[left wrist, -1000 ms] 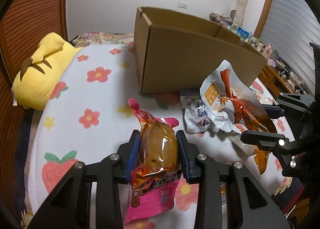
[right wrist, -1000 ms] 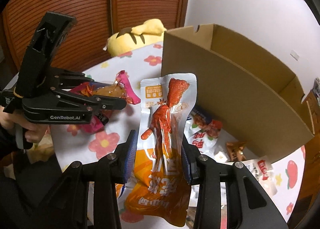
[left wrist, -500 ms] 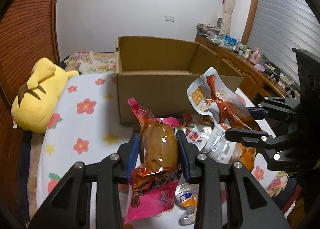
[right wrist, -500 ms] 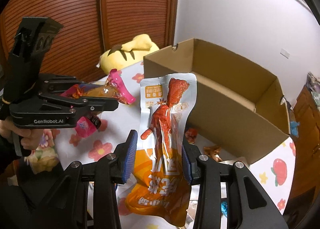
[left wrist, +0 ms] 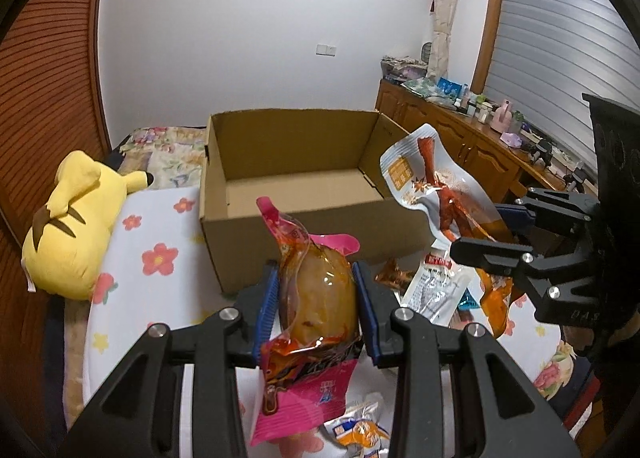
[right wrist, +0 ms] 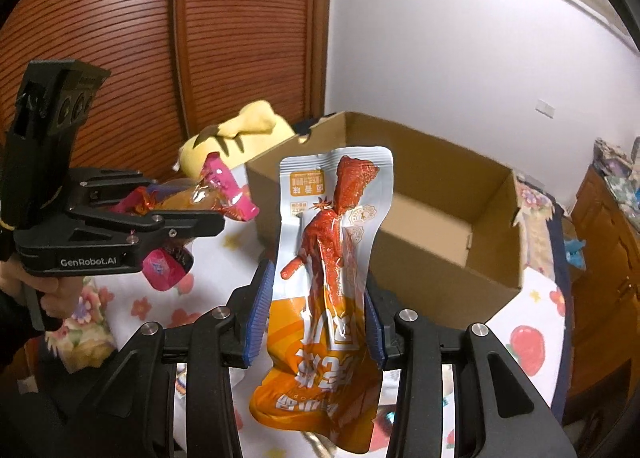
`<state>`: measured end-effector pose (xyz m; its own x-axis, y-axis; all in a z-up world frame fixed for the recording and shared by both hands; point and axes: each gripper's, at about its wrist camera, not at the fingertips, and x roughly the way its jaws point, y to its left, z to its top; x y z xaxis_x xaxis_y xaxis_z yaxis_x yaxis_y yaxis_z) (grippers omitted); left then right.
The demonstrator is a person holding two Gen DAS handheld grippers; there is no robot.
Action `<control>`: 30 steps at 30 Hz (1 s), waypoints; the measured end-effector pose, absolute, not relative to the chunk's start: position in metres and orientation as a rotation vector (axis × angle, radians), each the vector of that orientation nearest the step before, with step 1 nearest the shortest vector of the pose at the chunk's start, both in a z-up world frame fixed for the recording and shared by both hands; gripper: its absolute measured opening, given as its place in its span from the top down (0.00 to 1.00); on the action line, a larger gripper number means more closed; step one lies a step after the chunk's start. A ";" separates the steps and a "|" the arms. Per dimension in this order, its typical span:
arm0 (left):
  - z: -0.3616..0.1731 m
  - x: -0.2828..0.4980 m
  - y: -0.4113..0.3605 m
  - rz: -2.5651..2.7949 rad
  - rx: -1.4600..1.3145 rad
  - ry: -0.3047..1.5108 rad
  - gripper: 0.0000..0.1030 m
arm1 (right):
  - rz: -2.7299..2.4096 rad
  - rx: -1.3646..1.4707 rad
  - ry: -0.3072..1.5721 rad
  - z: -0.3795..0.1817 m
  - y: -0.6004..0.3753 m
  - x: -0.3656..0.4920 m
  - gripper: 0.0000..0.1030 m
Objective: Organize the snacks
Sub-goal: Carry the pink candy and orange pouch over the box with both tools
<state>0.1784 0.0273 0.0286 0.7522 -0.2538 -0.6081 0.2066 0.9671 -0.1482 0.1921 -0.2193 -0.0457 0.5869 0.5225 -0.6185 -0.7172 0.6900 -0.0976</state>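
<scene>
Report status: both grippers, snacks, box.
Left gripper shut on pink-edged snack pouch. Right gripper shut on orange chicken-foot pouch. Cardboard box open and empty ahead, path clear; loose packets on bedspread.

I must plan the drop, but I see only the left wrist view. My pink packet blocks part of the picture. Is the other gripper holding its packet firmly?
Observer: Yes. In the right wrist view the right gripper has both blue pads against the orange and silver packet, which stands upright between them.
Operator: Is a hand visible on my gripper?
Observer: Yes, a hand grips the handle of the left gripper, at the picture's left edge.
Operator: What is behind the box on that side?
Observer: A yellow plush toy lies beyond the cardboard box, in front of a brown slatted door.
</scene>
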 end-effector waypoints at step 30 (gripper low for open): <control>0.072 0.287 0.015 -0.240 -0.005 0.663 0.66 | 0.576 -0.300 0.584 -0.034 -0.228 0.342 0.57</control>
<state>0.2870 0.0148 0.0717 0.7616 -0.2223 -0.6087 0.2188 0.9724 -0.0813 0.3421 -0.2276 -0.0343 0.6844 0.4238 -0.5933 -0.5880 0.8019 -0.1056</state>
